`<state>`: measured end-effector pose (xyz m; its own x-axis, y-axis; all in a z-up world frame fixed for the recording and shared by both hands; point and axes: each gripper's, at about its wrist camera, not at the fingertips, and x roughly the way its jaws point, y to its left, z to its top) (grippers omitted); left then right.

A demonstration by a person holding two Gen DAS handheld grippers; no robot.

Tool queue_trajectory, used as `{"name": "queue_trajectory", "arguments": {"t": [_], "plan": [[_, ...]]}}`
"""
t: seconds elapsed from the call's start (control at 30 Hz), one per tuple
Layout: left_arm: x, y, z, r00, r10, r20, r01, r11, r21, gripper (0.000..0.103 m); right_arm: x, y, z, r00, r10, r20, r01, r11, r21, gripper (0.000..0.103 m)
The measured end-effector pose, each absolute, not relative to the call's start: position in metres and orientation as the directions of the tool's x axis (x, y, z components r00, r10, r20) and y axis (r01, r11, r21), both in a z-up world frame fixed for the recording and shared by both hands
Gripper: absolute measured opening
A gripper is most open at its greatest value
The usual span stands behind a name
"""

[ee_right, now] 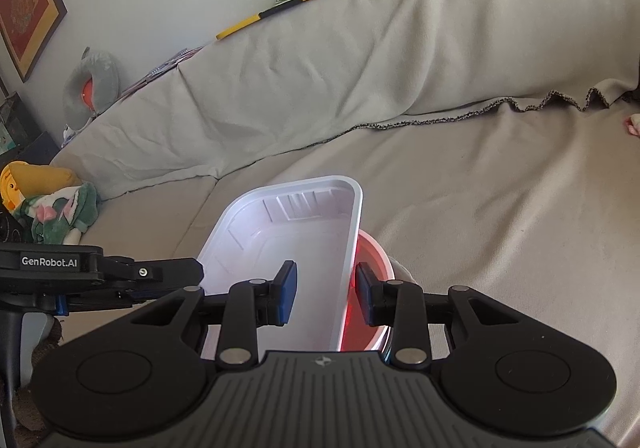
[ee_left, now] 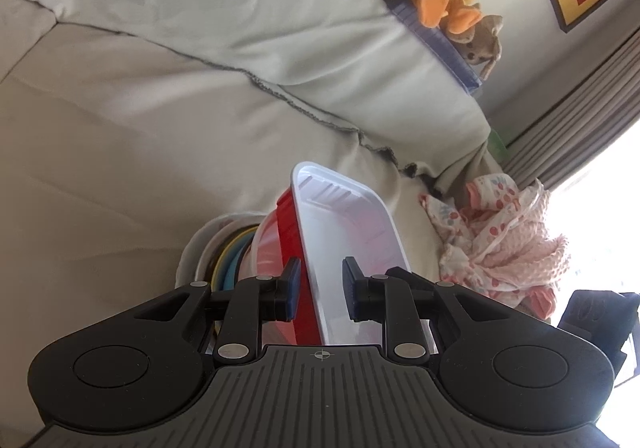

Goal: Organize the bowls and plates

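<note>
**Both grippers on the white tray over the stacked bowls**

The left gripper [ee_left: 320, 290] straddles one long wall of the white rectangular plastic tray [ee_left: 352, 224] at the lower centre of its frame: one pad outside against the red, one inside. A gap shows at the inner pad, so I cannot tell whether it truly clamps. The right gripper [ee_right: 326, 292] stands narrow across the opposite wall of the tray [ee_right: 288, 232], and its jaws look closed on that rim. The tray sits tilted in a red translucent plastic bowl [ee_left: 276, 244], itself nested on a stack of yellow and blue plates in a pale bowl [ee_left: 200, 244], all resting on the beige covered sofa [ee_left: 100, 167] at frame centre.

Judging by this, the step in hand is seating or lifting the tray at the stack. The next move calls for both hands moving together, keeping the tray level so the thin wall does not slip or drag the red bowl
</note>
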<state>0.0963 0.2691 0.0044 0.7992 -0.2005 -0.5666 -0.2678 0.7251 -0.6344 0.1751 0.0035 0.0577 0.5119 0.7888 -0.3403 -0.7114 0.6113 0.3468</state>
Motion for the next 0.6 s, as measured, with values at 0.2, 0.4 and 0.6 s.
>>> {"name": "queue_trajectory", "arguments": {"t": [0.2, 0.4, 0.6], "plan": [[0.060, 0.249, 0.027, 0.873, -0.045, -0.485, -0.291, 0.750, -0.593, 0.024, 0.161, -0.019, 0.066, 0.556, 0.785, -0.273, -0.718, 0.619, 0.317, 0.034], [0.014, 0.186, 0.037, 0.906, 0.107, -0.409, -0.315, 0.817, -0.483, 0.023, 0.131, -0.051, 0.062, 0.575, 0.785, -0.229, -0.716, 0.619, 0.323, 0.051], [-0.029, 0.095, 0.051, 0.909, 0.087, -0.407, -0.236, 0.913, -0.333, 0.019, 0.082, -0.097, 0.039, 0.525, 0.829, -0.192, -0.735, 0.555, 0.389, 0.069]]}}
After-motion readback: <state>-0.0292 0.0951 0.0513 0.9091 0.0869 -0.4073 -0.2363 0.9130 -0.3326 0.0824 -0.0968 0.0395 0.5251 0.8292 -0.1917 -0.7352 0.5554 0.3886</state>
